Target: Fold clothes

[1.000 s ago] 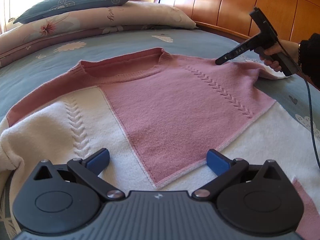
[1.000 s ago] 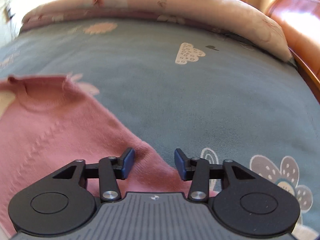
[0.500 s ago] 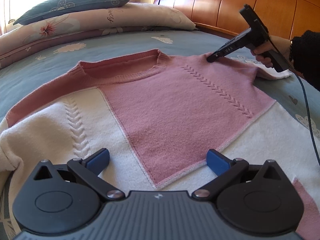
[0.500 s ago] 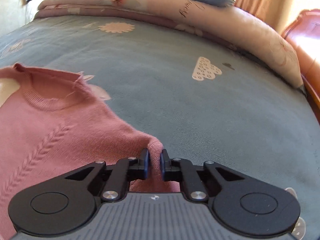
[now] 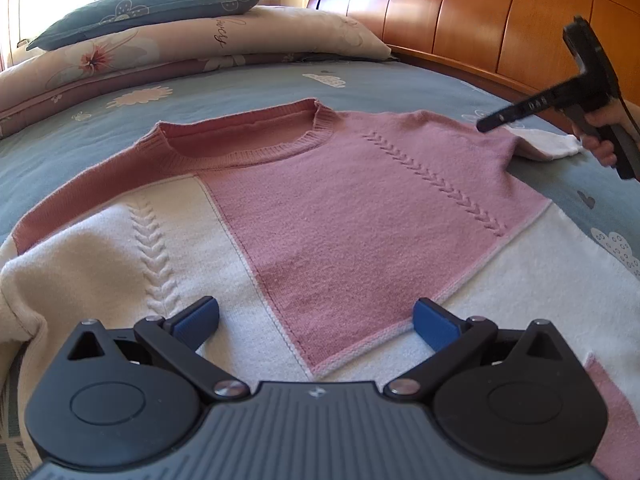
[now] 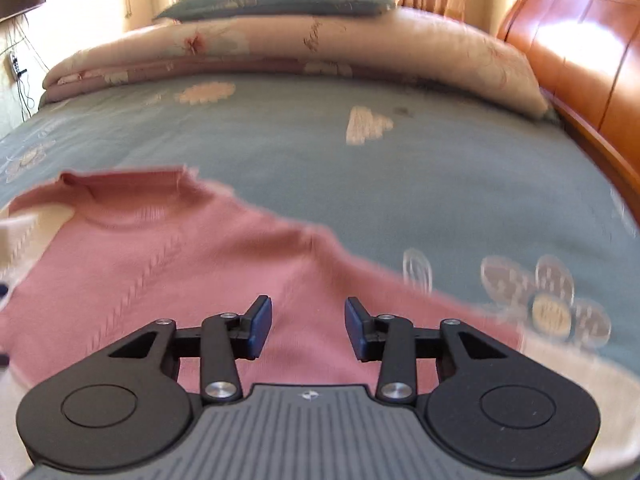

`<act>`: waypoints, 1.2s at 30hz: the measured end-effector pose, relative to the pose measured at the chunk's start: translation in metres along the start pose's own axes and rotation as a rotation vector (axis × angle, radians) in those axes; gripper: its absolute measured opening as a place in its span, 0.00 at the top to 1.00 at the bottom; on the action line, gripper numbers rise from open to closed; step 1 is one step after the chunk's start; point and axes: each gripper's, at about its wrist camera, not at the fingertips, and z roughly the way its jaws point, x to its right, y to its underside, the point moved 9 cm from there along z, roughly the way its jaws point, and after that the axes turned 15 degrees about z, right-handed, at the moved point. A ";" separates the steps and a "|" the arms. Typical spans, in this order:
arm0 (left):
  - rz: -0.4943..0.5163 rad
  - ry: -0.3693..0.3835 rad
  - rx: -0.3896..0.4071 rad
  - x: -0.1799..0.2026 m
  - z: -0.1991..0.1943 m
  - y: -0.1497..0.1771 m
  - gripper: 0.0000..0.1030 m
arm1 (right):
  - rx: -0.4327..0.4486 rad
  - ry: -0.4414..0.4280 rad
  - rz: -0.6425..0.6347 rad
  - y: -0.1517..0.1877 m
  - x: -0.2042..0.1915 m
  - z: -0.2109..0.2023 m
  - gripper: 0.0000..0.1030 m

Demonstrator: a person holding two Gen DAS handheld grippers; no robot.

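**Pink-and-cream sweater flat on the bed, both grippers spread and empty**

A knitted crew-neck sweater in dusty pink and cream blocks (image 5: 320,216) lies face up on a grey-blue bedsheet printed with flowers and clouds (image 5: 248,88). Its ribbed collar points toward the far pillows; a raised braid pattern runs down each side of the chest.

The left gripper (image 5: 316,320) hangs low over the sweater's lower body, its blue-padded fingers (image 5: 198,318) spread wide with nothing between them. The slanted seam where pink meets cream lies just ahead of it, between the two pads.

The right gripper (image 6: 308,326) sits over the pink shoulder of the sweater, near the edge where the knit meets the bedsheet. Its jaws are parted, with a clear gap and no cloth pinched. This view is blurred. In the left wrist view the same black tool is above the shoulder, held by a person's hand (image 5: 600,132), with the cream cuff of the sleeve (image 5: 556,144) lying just beside it on the bedsheet.

A long floral beige bolster pillow (image 5: 224,36) and a dark teal pillow (image 5: 152,4) rest at the far side, beside a polished wooden headboard (image 5: 460,12).
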 end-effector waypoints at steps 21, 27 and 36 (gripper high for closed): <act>0.001 -0.002 0.001 -0.001 0.001 0.000 0.01 | 0.308 0.284 0.757 0.042 0.182 -0.100 0.51; 0.001 -0.003 0.002 -0.001 0.001 0.000 0.01 | 0.364 0.315 1.016 0.069 0.249 -0.111 0.51; -0.001 -0.002 0.003 -0.001 0.001 0.001 0.01 | 0.404 0.309 0.831 0.020 0.269 -0.097 0.50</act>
